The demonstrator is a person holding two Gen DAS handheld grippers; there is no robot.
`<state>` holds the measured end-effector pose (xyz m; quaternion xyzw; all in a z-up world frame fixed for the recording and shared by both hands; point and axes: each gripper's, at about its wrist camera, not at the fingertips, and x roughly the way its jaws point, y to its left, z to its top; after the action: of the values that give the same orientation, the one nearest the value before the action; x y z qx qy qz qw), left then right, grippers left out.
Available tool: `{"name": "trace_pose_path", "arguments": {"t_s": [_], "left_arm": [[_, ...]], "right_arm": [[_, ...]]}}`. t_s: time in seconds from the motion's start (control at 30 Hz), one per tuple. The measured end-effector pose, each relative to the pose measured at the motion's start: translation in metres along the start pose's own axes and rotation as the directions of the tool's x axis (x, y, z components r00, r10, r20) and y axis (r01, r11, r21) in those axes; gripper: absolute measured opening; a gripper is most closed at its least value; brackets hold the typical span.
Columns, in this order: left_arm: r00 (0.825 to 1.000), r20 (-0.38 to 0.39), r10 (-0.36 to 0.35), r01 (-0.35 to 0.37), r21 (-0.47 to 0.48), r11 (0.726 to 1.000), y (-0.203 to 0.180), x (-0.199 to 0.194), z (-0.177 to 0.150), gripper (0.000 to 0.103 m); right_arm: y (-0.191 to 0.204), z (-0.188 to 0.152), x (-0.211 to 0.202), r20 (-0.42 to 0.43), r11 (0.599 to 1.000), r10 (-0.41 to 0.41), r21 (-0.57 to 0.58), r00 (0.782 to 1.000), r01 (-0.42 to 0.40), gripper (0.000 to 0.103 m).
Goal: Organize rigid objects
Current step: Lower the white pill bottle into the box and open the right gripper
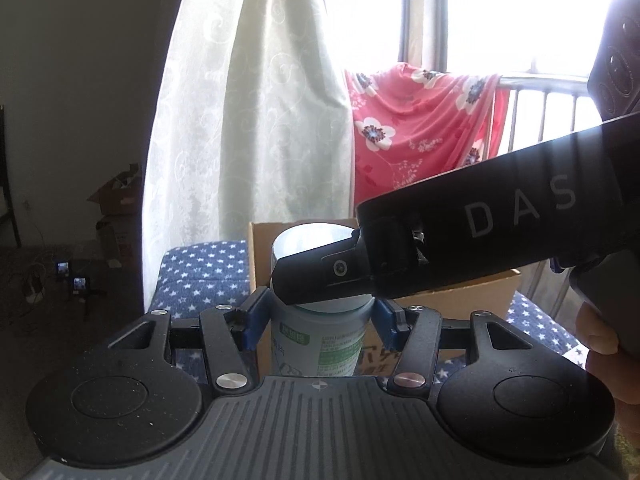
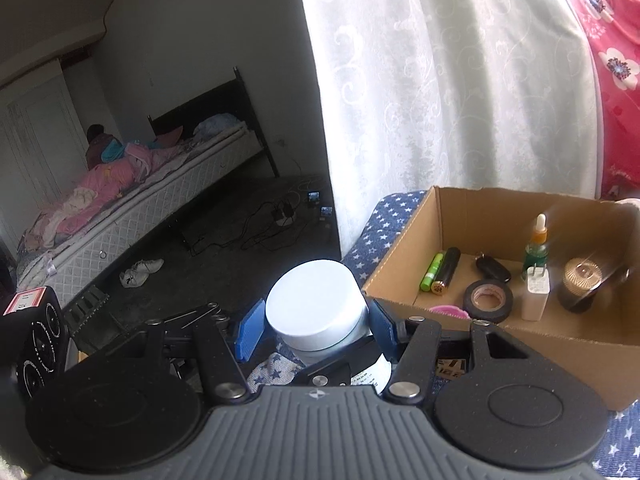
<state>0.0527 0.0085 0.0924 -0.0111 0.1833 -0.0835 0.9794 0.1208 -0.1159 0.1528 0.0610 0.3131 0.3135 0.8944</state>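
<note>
Left wrist view: my left gripper [image 1: 318, 326] grips the white-lidded plastic jar [image 1: 320, 344] just before the brown cardboard box [image 1: 472, 292]; right gripper [image 2: 316, 326] straddles its lid, grip unclear. Uneven pulling could tip it.

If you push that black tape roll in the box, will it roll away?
Probably not: the tape roll lies flat on its side on the box floor. It looks stiff, likely light. Stood on edge, it might roll.

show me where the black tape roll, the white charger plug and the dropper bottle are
black tape roll [image 2: 488, 299], right wrist view, front of its ring.
white charger plug [image 2: 535, 295], right wrist view, its front face.
dropper bottle [image 2: 535, 251], right wrist view, green body.
</note>
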Motion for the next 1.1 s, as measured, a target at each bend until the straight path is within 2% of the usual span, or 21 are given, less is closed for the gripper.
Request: {"name": "trace_pose_path", "arguments": {"t_s": [0.13, 0.3, 0.47, 0.57, 0.83, 1.0, 1.1], "left_arm": [[0.998, 0.017, -0.053, 0.052, 0.023, 0.998, -0.015, 0.01, 0.03, 0.054], [0.989, 0.012, -0.144, 0.144, 0.047, 0.988, -0.04, 0.047, 0.061, 0.054], [0.97, -0.051, -0.238, 0.24, 0.024, 0.971, -0.062, 0.104, 0.076, 0.054], [0.959, -0.096, -0.267, 0.269, 0.011, 0.963, -0.073, 0.138, 0.074, 0.054], [0.929, -0.241, -0.282, 0.282, -0.036, 0.959, -0.084, 0.207, 0.053, 0.054], [0.912, -0.307, -0.273, 0.27, -0.055, 0.961, -0.085, 0.233, 0.044, 0.054], [0.904, -0.332, -0.27, 0.265, -0.061, 0.962, -0.087, 0.234, 0.042, 0.054]], "right_arm": [[-0.013, 0.023, -0.026, 0.05, 1.0, -0.03, 0.005, 0.998, 0.03, 0.061], [-0.051, 0.048, -0.048, 0.084, 0.995, -0.096, 0.047, 0.992, 0.092, 0.061], [-0.1, 0.061, -0.051, 0.074, 0.98, -0.181, 0.098, 0.981, 0.173, 0.061], [-0.133, 0.062, -0.042, 0.052, 0.97, -0.211, 0.135, 0.976, 0.203, 0.061], [-0.202, 0.042, -0.005, -0.031, 0.95, -0.218, 0.223, 0.975, 0.22, 0.061], [-0.228, 0.029, 0.014, -0.079, 0.946, -0.201, 0.244, 0.977, 0.214, 0.06], [-0.231, 0.025, 0.02, -0.096, 0.947, -0.201, 0.235, 0.975, 0.219, 0.06]]}}
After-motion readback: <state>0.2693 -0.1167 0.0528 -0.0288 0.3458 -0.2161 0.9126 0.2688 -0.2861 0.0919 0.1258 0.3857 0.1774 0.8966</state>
